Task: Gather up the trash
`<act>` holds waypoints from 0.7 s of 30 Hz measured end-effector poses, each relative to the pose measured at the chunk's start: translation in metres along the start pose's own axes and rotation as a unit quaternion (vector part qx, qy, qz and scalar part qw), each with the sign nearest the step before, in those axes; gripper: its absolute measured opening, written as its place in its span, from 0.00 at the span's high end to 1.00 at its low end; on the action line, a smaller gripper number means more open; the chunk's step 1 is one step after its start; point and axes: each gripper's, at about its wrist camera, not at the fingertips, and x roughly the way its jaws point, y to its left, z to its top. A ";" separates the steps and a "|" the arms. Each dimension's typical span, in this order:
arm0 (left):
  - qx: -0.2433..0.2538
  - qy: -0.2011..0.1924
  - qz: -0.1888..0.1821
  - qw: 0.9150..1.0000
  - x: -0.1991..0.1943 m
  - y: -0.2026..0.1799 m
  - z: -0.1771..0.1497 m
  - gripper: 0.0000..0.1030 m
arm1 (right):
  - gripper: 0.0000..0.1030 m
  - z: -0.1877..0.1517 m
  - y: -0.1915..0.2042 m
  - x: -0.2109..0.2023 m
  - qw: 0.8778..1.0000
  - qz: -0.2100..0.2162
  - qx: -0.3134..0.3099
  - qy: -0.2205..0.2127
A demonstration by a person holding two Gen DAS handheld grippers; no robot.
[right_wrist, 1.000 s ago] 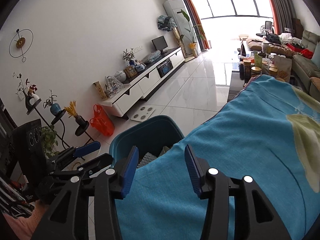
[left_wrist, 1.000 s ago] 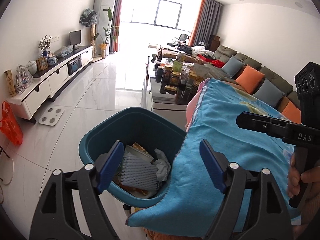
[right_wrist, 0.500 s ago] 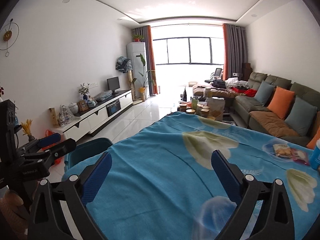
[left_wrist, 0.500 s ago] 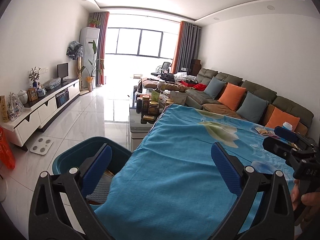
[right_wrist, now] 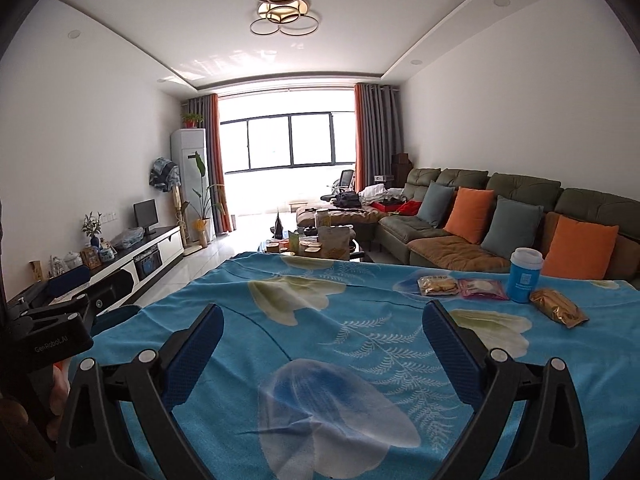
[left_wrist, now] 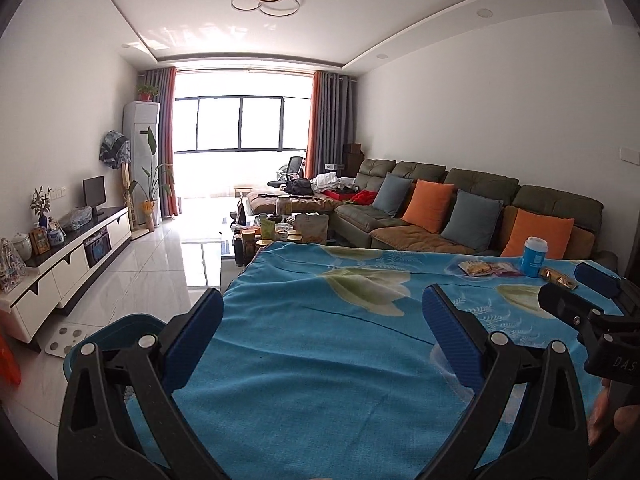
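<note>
The left hand-held gripper is held level over the near left part of the table, which is covered by a blue flowered cloth; its jaws are spread wide and nothing is held between them. The right hand-held gripper is held the same way over the near middle of the cloth, its jaws also spread wide and empty. Each tool is seen at the edge of the other's view.

The trash is found at the far right of the table, well apart from both tools. A yellow snack packet and a pink packet are laid side by side, touching or nearly so. Just to their right a blue cup with a white lid is stood upright, and a gold wrapper is laid just beside it, nearer and further right. A teal bin is seen on the floor at the table's near left edge, partly hidden behind the left tool.
</note>
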 end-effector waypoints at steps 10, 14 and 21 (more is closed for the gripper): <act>0.022 -0.014 0.001 1.000 -0.015 -0.015 -0.006 0.05 | 0.07 0.000 -0.006 -0.015 1.000 -0.022 0.006 -0.012; 0.024 -0.017 0.003 1.000 -0.019 -0.014 -0.006 0.05 | 0.07 0.000 -0.008 -0.019 1.000 -0.023 0.009 -0.014; 0.026 -0.020 0.008 0.999 -0.023 -0.014 -0.007 0.05 | 0.07 0.000 -0.009 -0.022 0.999 -0.027 0.008 -0.015</act>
